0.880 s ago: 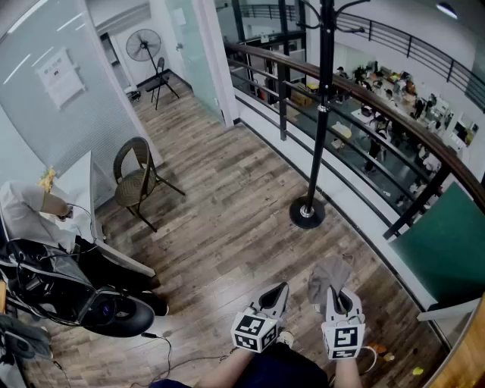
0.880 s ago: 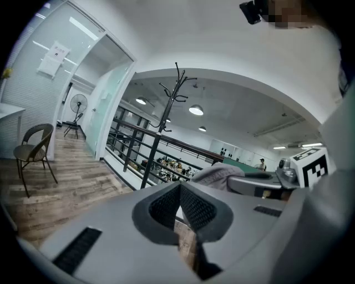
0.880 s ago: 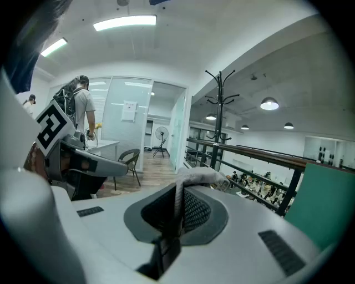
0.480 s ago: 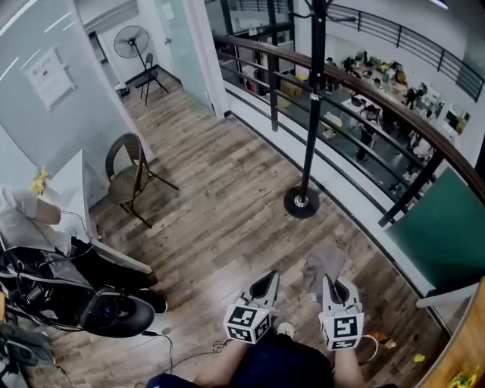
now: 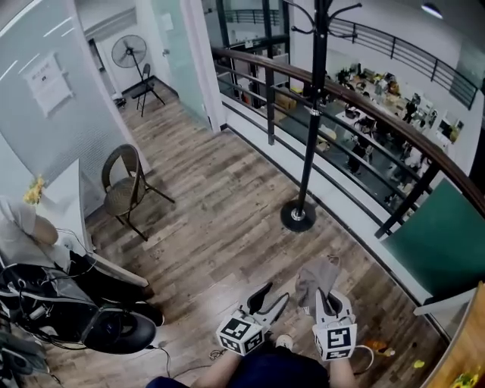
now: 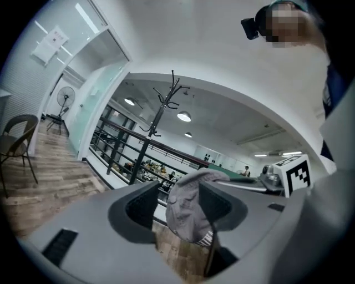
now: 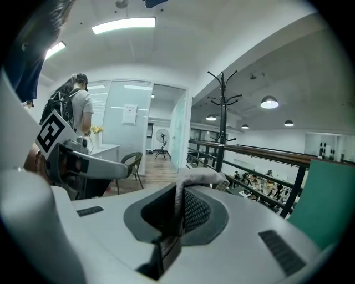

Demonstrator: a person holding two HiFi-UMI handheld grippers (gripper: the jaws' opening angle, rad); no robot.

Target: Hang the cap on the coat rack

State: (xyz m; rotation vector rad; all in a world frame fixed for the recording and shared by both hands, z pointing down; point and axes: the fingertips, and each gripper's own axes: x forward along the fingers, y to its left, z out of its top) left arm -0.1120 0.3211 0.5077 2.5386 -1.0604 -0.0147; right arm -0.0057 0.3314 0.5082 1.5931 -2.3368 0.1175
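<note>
Grey cap (image 5: 317, 277), edge pinched in the clamped right hand-held gripper (image 5: 326, 295), hangs low over the floor (image 5: 227, 220), well apart from the coat rack (image 5: 309, 136). The left hand-held gripper (image 5: 270, 294), jaws partly apart, holds nothing. The thin pinch may slip while reaching the high hooks (image 5: 345, 10).

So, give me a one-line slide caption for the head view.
Right hand-held gripper grips a grey cap; black coat rack stands ahead.
</note>
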